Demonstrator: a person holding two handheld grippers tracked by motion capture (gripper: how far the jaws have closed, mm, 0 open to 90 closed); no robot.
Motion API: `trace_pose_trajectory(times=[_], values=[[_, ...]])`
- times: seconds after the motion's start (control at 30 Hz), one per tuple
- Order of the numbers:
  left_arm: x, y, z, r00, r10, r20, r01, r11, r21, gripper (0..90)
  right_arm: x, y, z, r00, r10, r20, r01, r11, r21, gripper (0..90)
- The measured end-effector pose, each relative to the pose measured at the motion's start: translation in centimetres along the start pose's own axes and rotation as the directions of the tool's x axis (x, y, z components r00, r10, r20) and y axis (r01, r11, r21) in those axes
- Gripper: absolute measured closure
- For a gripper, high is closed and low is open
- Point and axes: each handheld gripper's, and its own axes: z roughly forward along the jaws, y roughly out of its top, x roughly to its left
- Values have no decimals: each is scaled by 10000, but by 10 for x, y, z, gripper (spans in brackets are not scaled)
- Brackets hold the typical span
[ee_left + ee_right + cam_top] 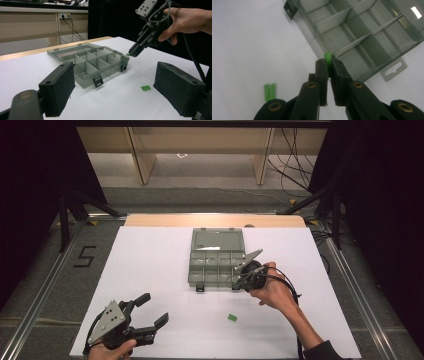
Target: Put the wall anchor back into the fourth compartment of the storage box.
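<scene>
The high view is looking forward and down over the white table (150, 270). Both gripper views are riding low and close, sharing the compartment box (92, 63) with it.

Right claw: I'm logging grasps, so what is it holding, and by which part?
The right claw pinches a small green piece by one end; the other end pokes out.

Right hand-held gripper (133, 51) pinches green piece (128, 54) beside open compartment box (90, 62); two green pieces (145, 87) on table (120, 100).
</scene>
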Motion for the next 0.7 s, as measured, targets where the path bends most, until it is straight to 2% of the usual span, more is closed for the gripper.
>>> trace_pose_trajectory(times=[0.17,0.27,0.33,0.37,0.5,0.6,0.7], values=[[0,0,0,10000,41,14,-41,10000,-8,161,-11,8,0,9998,38,189,-35,9999,-157,844],[0,0,0,10000,-70,-46,70,10000,-35,161,-17,12,2,9995,83,289,-77,9997,-212,844],[0,0,0,10000,18,12,-18,10000,-26,161,-20,13,3,9993,146,348,-138,9996,-233,844],[0,0,0,10000,-83,-47,83,10000,-30,161,-22,14,4,9990,114,421,-102,9995,-295,844],[0,0,0,10000,10,40,-10,10000,-14,161,-32,19,5,9983,199,557,-171,9986,-502,844],[0,0,-1,10000,-86,-46,86,10000,-7,161,-41,24,5,9968,410,693,-368,9974,-613,844],[0,0,-1,9999,-96,-33,96,9999,-44,161,-44,25,6,9958,471,787,-419,9969,-664,844]])
